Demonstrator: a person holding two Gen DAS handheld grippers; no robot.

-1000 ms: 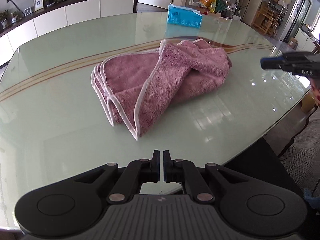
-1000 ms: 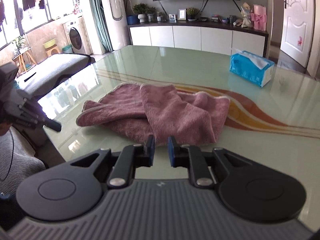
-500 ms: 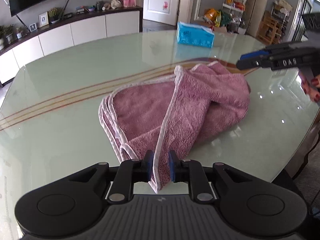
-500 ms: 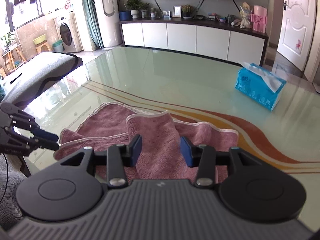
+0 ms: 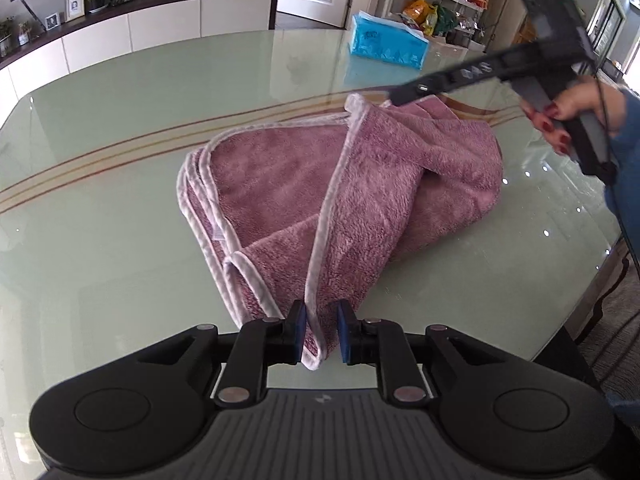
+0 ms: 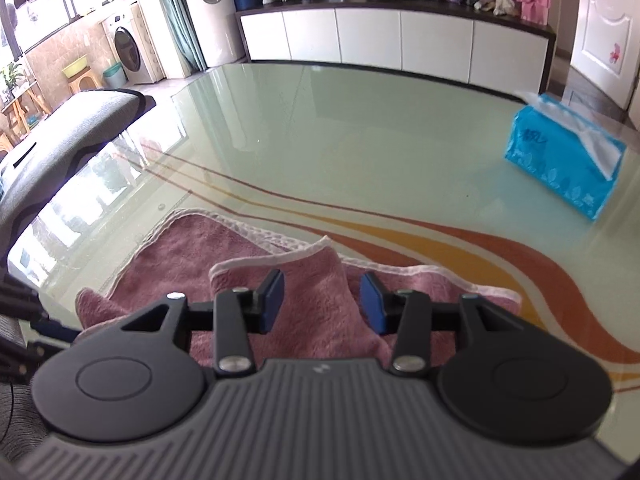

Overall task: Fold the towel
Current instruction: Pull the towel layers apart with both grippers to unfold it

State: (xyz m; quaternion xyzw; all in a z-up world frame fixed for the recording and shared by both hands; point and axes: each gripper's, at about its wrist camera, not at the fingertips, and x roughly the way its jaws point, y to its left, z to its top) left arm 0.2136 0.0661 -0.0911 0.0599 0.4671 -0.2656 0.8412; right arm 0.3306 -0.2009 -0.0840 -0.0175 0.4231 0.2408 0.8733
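Two handheld black grippers with blue pads are seen at opposite ends of a crumpled mauve terry towel (image 5: 340, 184) with pale piping, which lies on the glossy pale-green glass table (image 5: 120, 200) near its front edge, toward the right-hand corner. The left gripper (image 5: 321, 332) is held with its jaws parted a little, a drooping piped corner of the towel hanging between the pads; whether the cloth is touched by either pad cannot be told, and no pinch is made yet. The right gripper (image 6: 322, 303) is spread wide over a raised fold at the towel's far end, the pads standing clear of the fabric on both sides. In the left wrist view the right gripper is seen above that far corner, carried by a hand (image 5: 560, 114) with red-painted nails. A blue tissue pack (image 6: 564, 164) is set well apart, toward the table's far edge. Nothing of the folding is judged to be done: the towel is bunched in loose overlapping layers, with no neat edge alignment. Closing on both corners, spreading the cloth flat and making the folds are all judged to remain.
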